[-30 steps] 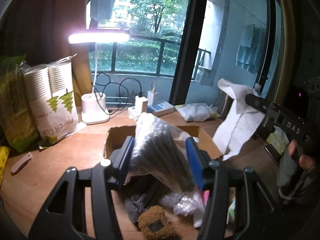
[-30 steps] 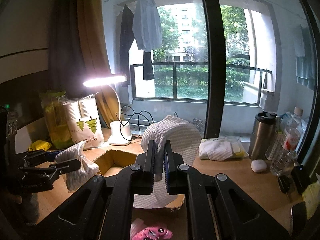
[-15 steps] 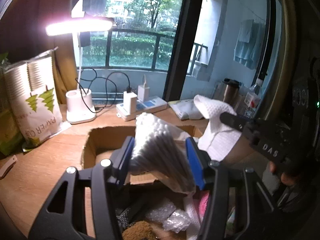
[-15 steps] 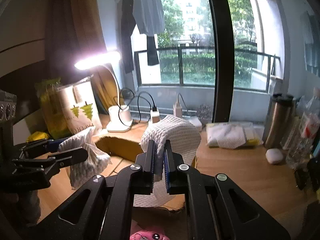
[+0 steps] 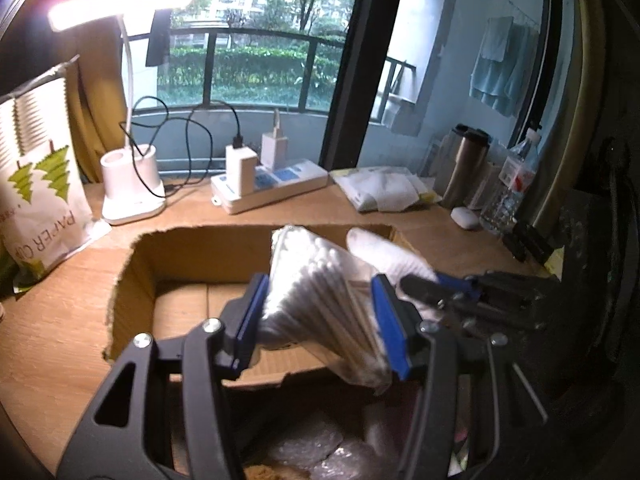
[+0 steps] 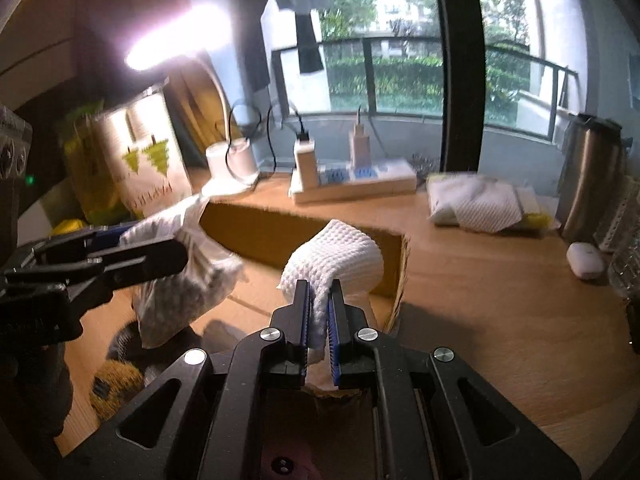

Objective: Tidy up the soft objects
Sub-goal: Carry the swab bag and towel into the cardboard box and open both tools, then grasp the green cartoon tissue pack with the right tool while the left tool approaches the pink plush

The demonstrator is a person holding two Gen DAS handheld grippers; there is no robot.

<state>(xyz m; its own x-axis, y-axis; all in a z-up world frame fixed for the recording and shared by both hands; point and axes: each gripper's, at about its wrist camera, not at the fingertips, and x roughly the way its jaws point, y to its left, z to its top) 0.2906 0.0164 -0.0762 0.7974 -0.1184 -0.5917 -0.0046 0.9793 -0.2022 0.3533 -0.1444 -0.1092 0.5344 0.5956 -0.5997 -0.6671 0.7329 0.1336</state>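
Note:
My left gripper (image 5: 320, 316) is shut on a clear bag of cotton swabs (image 5: 316, 280) and holds it over an open cardboard box (image 5: 136, 276). The same bag (image 6: 180, 280) and the left gripper (image 6: 120, 258) show at the left of the right wrist view. My right gripper (image 6: 319, 320) is shut on a white waffle-weave cloth (image 6: 340, 256) above the box's right wall (image 6: 280, 232). That cloth (image 5: 384, 252) and the right gripper (image 5: 432, 288) show beside the swab bag in the left wrist view. A brown plush thing (image 6: 116, 388) and bubble wrap (image 5: 312, 448) lie in the box.
On the wooden desk behind the box stand a lit desk lamp (image 5: 132, 184), a power strip with chargers (image 5: 268, 184), a paper-cup pack (image 5: 36, 184), a folded white cloth (image 6: 480, 204), a steel tumbler (image 6: 592, 184), a water bottle (image 5: 508, 184) and a white earbud case (image 6: 584, 260).
Both grippers have come lower and forward over the box, each with its load. The white cloth now hangs close beside the swab bag.

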